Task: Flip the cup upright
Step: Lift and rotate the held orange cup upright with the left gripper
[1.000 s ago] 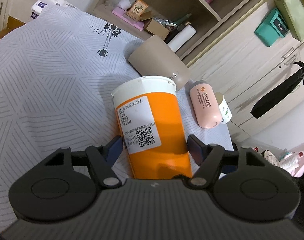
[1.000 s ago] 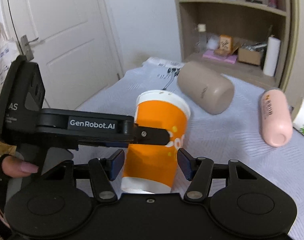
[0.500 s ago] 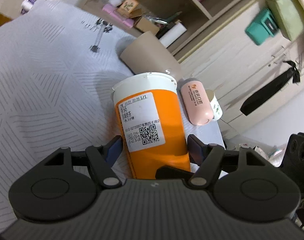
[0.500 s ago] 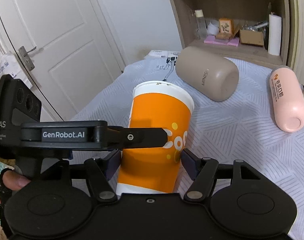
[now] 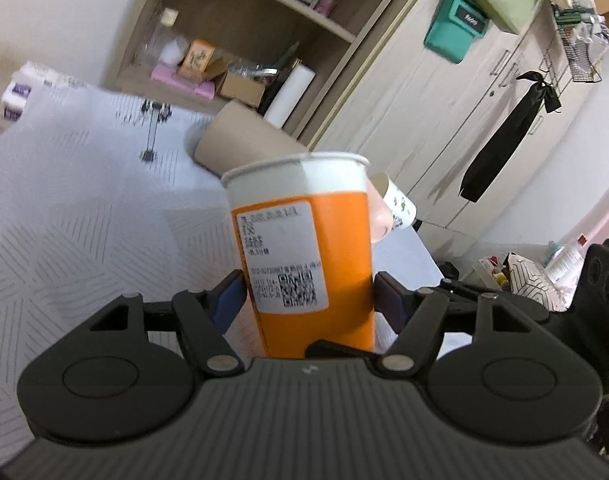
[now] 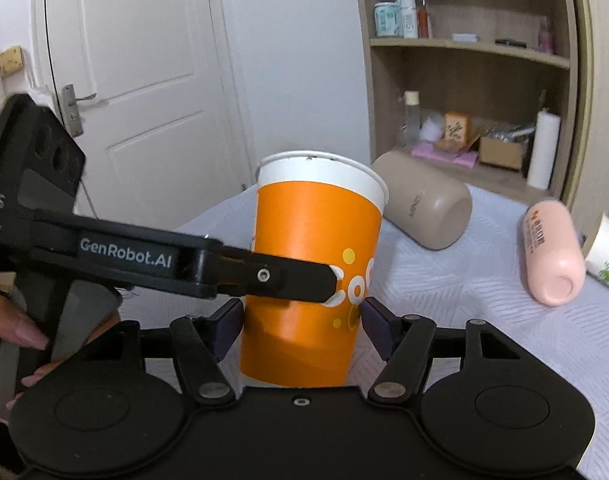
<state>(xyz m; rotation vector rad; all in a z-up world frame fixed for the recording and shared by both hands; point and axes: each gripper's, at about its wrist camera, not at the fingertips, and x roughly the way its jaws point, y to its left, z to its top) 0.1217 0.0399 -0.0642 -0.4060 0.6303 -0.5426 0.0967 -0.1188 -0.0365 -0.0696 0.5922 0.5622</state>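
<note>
An orange paper cup (image 5: 308,248) with a white rim and a printed label stands upright, rim up. My left gripper (image 5: 308,294) has its blue pads against the cup's two sides. In the right wrist view the same cup (image 6: 312,264) sits between the pads of my right gripper (image 6: 302,322), which also touch its sides. The left gripper's finger (image 6: 280,276) crosses in front of the cup there. The cup's base is hidden behind the gripper bodies.
On the patterned white bedspread (image 6: 444,292) lie a beige tumbler (image 6: 424,208), a pink bottle (image 6: 550,256) and a small white printed cup (image 6: 606,256), all on their sides. A wooden shelf unit (image 6: 484,120) stands behind; a white door (image 6: 136,100) is at left.
Both grippers have tilted up with the cup, so more of the room and less of the bed shows. Both sets of pads have closed in against the cup's sides.
</note>
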